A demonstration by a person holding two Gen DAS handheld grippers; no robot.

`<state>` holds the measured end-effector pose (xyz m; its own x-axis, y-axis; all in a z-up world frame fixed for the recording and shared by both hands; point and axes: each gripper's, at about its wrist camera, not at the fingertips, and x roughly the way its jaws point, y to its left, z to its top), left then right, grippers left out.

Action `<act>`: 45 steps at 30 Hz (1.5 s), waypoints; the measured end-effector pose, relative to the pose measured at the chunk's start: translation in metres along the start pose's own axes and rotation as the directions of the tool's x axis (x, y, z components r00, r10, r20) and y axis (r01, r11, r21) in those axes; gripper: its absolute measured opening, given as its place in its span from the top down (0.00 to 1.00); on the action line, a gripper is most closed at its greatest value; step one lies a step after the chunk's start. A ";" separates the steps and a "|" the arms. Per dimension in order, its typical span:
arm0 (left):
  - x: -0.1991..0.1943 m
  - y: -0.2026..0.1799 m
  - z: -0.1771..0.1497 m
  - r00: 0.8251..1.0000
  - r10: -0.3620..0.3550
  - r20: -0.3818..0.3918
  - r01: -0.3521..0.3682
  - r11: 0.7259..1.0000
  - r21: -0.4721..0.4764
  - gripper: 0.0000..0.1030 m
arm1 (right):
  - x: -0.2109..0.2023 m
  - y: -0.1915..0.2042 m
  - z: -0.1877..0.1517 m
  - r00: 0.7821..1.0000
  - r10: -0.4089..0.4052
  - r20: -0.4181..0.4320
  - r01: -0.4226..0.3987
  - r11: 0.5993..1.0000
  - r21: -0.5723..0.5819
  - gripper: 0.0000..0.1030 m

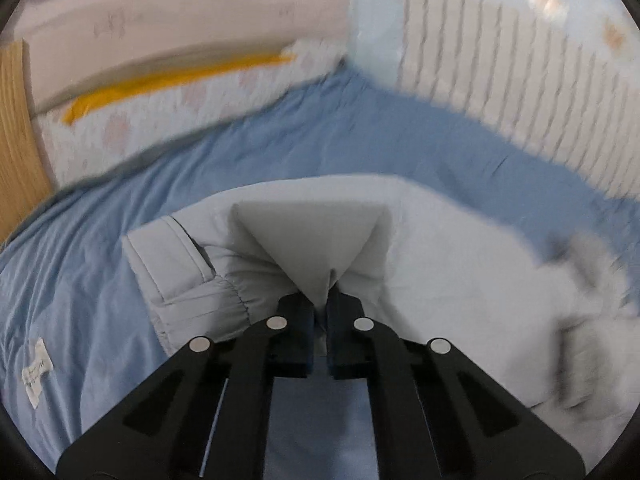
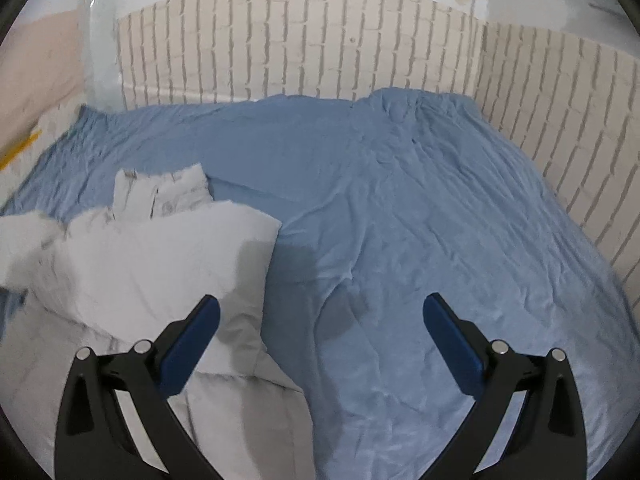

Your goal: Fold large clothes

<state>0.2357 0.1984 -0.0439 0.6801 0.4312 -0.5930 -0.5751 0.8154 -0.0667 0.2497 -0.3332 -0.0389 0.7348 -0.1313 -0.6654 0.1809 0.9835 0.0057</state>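
A pale grey padded jacket (image 1: 440,272) lies on a blue bedsheet (image 1: 100,280). My left gripper (image 1: 320,300) is shut on a fold of the jacket's fabric, which rises from the jaws in a taut triangle (image 1: 312,236). A sleeve with an elastic cuff (image 1: 180,280) lies just left of the jaws. In the right wrist view the same jacket (image 2: 152,264) covers the lower left, its collar (image 2: 164,192) pointing toward the wall. My right gripper (image 2: 322,312) stands open over the jacket's right edge and the bare blue sheet (image 2: 440,220), with nothing between its fingers.
A brick-pattern wall panel (image 2: 320,40) runs along the far and right sides of the bed. At the left, in the left wrist view, sit white patterned bedding with a yellow stripe (image 1: 168,80) and a wooden board (image 1: 16,132). A white label (image 1: 38,372) lies on the sheet.
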 end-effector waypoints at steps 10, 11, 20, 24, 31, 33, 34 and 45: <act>-0.134 -0.157 0.008 0.853 -0.518 0.061 0.501 0.846 0.181 0.98 | -0.013 -0.002 0.004 0.997 0.070 0.042 -0.073 0.994 0.075 0.02; -0.136 -0.181 -0.004 0.818 -0.575 0.010 0.564 0.805 0.186 0.96 | -0.014 -0.002 0.004 0.996 0.074 0.044 -0.077 0.994 0.075 0.02; -0.217 -0.218 -0.040 0.673 -0.739 0.025 0.721 0.664 0.200 0.15 | -0.023 -0.015 0.007 0.994 0.083 0.074 -0.091 0.989 0.117 0.02; -0.243 -0.205 -0.022 0.683 -0.715 0.149 0.667 0.693 0.275 0.11 | -0.020 -0.013 0.007 0.992 0.110 0.064 -0.118 0.983 0.140 0.02; -0.167 -0.169 -0.024 0.840 -0.539 0.057 0.529 0.838 0.131 0.11 | -0.022 0.007 0.004 0.978 0.197 0.069 -0.204 0.970 0.130 0.02; -0.139 -0.165 -0.031 0.878 -0.479 0.020 0.471 0.870 0.146 0.11 | -0.017 0.016 0.002 0.972 0.231 0.049 -0.235 0.964 0.126 0.02; -0.129 -0.165 -0.032 0.889 -0.458 0.006 0.451 0.879 0.152 0.11 | -0.009 0.024 -0.002 0.966 0.257 0.030 -0.259 0.958 0.122 0.02; -0.045 -0.156 -0.062 0.956 -0.272 -0.106 0.288 0.939 0.188 0.10 | 0.066 0.110 -0.051 0.896 0.418 -0.151 -0.414 0.908 0.061 0.08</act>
<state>0.2667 0.0276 -0.0564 0.7585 0.1497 -0.6342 -0.2585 0.9625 -0.0821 0.2848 -0.2271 -0.1208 0.6351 0.3128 -0.7062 -0.0998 0.9399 0.3265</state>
